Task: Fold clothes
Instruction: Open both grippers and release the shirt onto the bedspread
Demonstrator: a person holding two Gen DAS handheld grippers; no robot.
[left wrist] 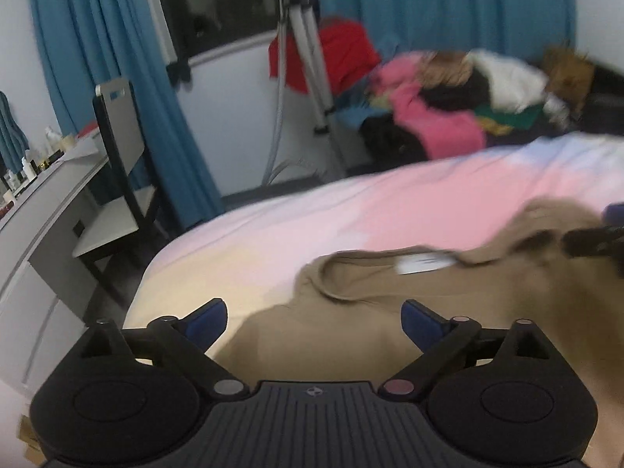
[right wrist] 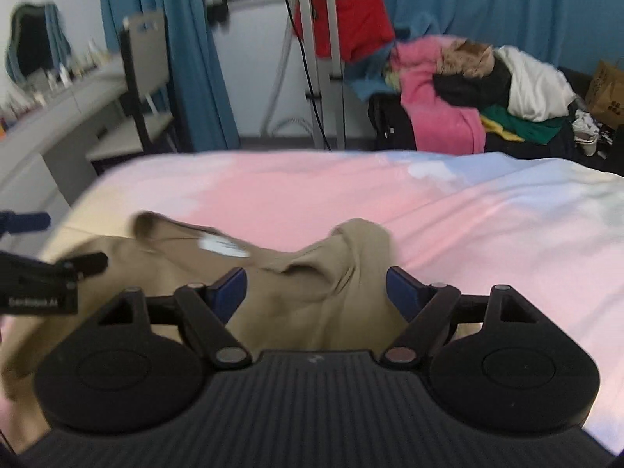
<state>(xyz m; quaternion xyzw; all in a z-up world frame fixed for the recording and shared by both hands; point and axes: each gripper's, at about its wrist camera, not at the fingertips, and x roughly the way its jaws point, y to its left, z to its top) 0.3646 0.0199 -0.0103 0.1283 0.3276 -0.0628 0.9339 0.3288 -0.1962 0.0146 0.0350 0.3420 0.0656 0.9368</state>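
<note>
A tan shirt point(left wrist: 448, 304) lies rumpled on the pink and pale blue bed sheet point(left wrist: 351, 210), its neckline and white label point(left wrist: 425, 263) facing up. My left gripper point(left wrist: 314, 321) is open and empty, just above the shirt's left shoulder part. In the right wrist view the same shirt point(right wrist: 304, 284) lies under my right gripper point(right wrist: 316, 290), which is open and empty, with a raised fold of cloth between the jaws but not pinched. The left gripper shows at the left edge of the right wrist view point(right wrist: 50, 241).
A pile of mixed clothes point(right wrist: 468, 89) lies beyond the bed's far edge. A tripod point(right wrist: 319, 58) and a red garment point(right wrist: 351, 23) stand by blue curtains. A chair point(left wrist: 117, 163) and a desk point(left wrist: 35, 210) stand at the left of the bed.
</note>
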